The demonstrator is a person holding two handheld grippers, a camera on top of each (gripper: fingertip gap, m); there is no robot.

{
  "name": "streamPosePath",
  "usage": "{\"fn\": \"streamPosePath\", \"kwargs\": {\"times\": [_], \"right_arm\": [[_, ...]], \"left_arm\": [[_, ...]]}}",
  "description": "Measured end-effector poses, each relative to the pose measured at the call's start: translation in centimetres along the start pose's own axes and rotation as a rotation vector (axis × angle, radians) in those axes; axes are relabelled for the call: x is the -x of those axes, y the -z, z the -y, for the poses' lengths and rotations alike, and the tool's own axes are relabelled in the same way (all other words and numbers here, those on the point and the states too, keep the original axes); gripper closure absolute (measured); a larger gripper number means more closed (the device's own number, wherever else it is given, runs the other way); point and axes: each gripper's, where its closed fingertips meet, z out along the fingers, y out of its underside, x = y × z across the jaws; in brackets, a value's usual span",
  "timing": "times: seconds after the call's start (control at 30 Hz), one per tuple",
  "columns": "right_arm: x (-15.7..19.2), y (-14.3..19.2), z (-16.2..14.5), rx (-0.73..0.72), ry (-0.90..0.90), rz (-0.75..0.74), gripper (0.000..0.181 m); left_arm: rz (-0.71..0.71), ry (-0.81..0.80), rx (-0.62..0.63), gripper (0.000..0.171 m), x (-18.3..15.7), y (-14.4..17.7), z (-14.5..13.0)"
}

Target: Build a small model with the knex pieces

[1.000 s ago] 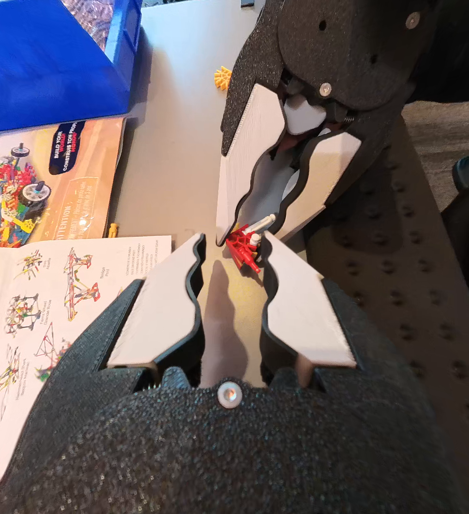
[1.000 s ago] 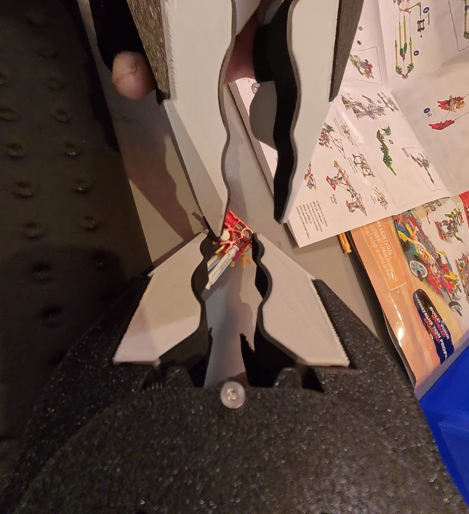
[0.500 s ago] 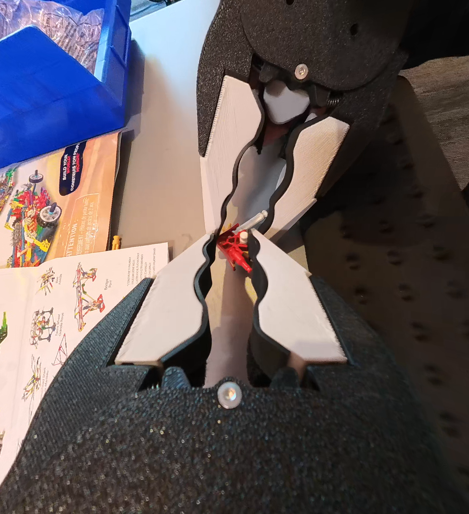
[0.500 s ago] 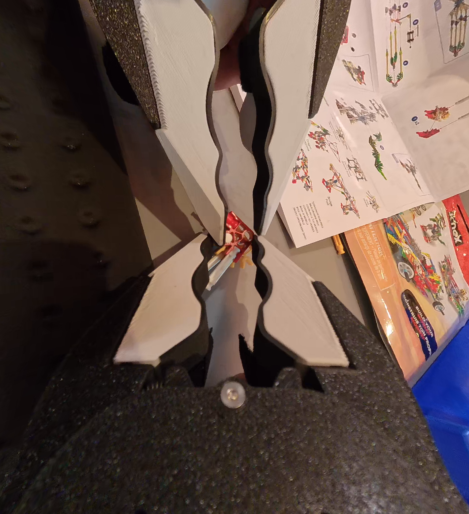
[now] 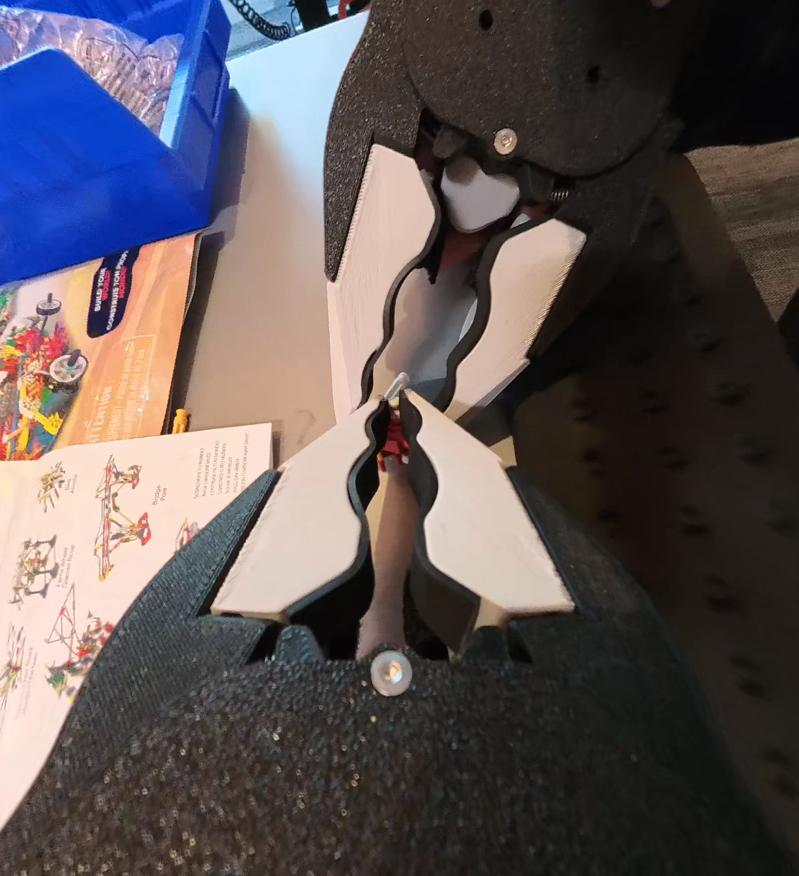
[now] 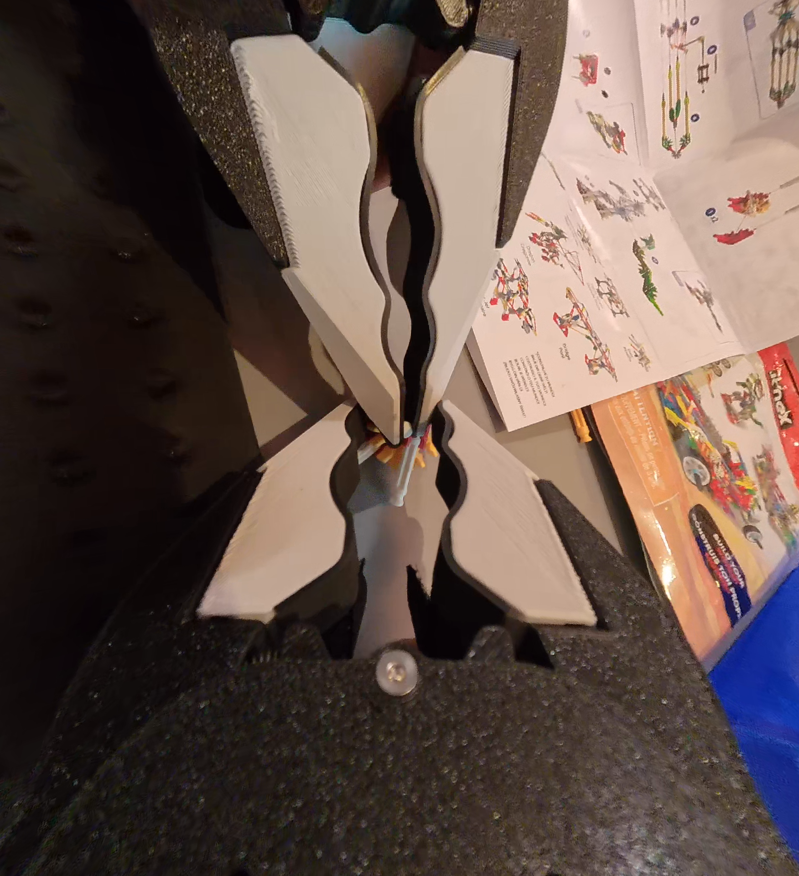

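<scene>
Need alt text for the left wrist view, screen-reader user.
Left gripper is shut on a small red piece, tip to tip with the right gripper, whose fingers stand apart around a white rod. To the left on the grey table lie an instruction sheet, a booklet and a blue bin.

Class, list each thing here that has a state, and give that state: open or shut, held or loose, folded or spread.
left gripper, shut on the rod-and-connector piece.
right gripper, fingers parted around that piece; grip unclear.
instruction sheet, unfolded, flat on the table.
blue bin, open-topped, clear bags inside.
yellow peg, loose on the table.
</scene>
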Motion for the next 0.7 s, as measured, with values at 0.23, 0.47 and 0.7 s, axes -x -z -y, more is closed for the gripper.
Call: {"fn": "streamPosePath", "kwargs": {"times": [0.23,0.47,0.7], "right_arm": [[-0.2,0.0,0.0,0.001,0.017,-0.027,0.154],[-1.0,-0.3,-0.2,0.108,0.030,-0.111,0.153],[-1.5,-0.9,0.0,0.199,0.004,-0.198,0.154]], "left_arm": [[0.136,-0.035,0.040,0.165,0.2,0.6,0.0],[0.211,-0.040,0.079,0.162,1.0,1.0,-0.4],[0.230,0.086,0.069,0.147,2.1,1.8,-1.0]]}}
